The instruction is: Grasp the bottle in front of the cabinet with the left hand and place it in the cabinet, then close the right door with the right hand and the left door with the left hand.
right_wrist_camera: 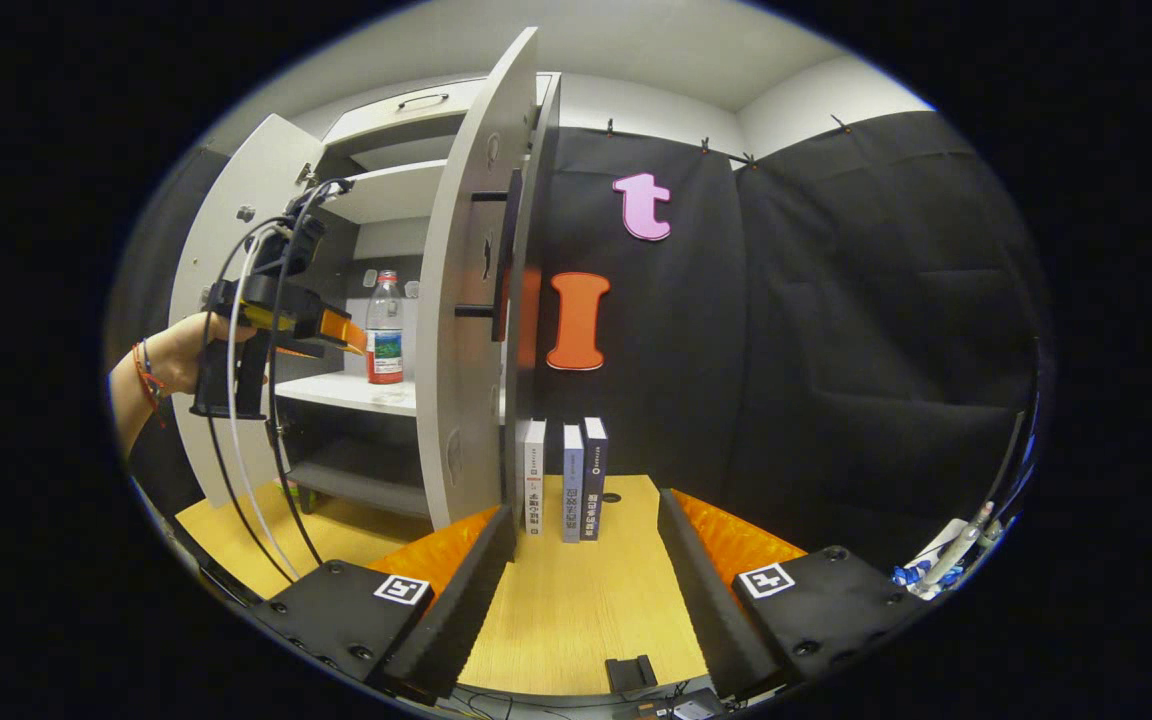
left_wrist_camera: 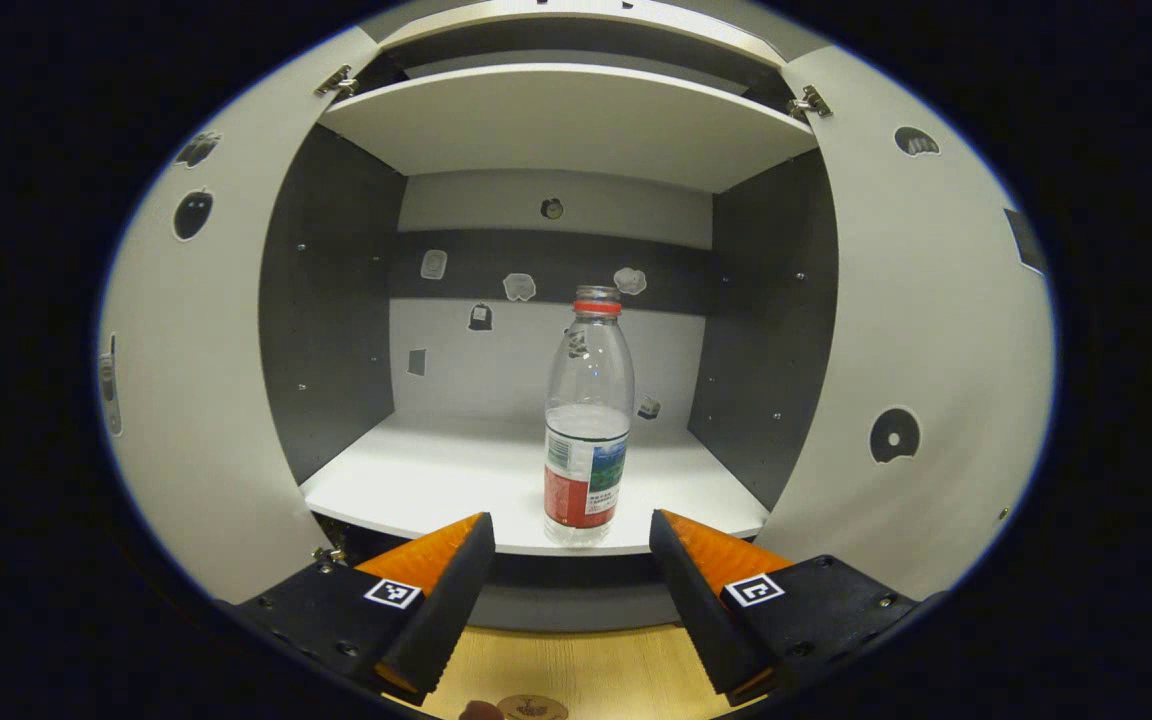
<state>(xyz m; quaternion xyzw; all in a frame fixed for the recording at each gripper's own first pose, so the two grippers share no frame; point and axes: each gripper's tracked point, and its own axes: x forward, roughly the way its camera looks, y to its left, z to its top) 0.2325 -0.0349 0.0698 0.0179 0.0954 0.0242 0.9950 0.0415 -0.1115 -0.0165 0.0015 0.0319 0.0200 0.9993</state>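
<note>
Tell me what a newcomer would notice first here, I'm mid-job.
The bottle stands upright near the front edge of the cabinet's white shelf, between both doors swung wide open. The left gripper sits open just in front of it, not touching. In the right gripper view, three books stand on the table beside the right door.

Bottle (left_wrist_camera: pixel 588 420) upright on the cabinet's (left_wrist_camera: pixel 566 130) white middle shelf, near the front edge; clear plastic, red cap, red-and-white label low on the body, partly filled; nothing touching it. Left door (left_wrist_camera: pixel 206 380) and right door (left_wrist_camera: pixel 921 330) both swung wide open, pale grey, dark stickers on the inner faces; the right gripper view shows the same bottle (right_wrist_camera: pixel 385 328) behind the right door's (right_wrist_camera: pixel 471 290) edge.
</note>
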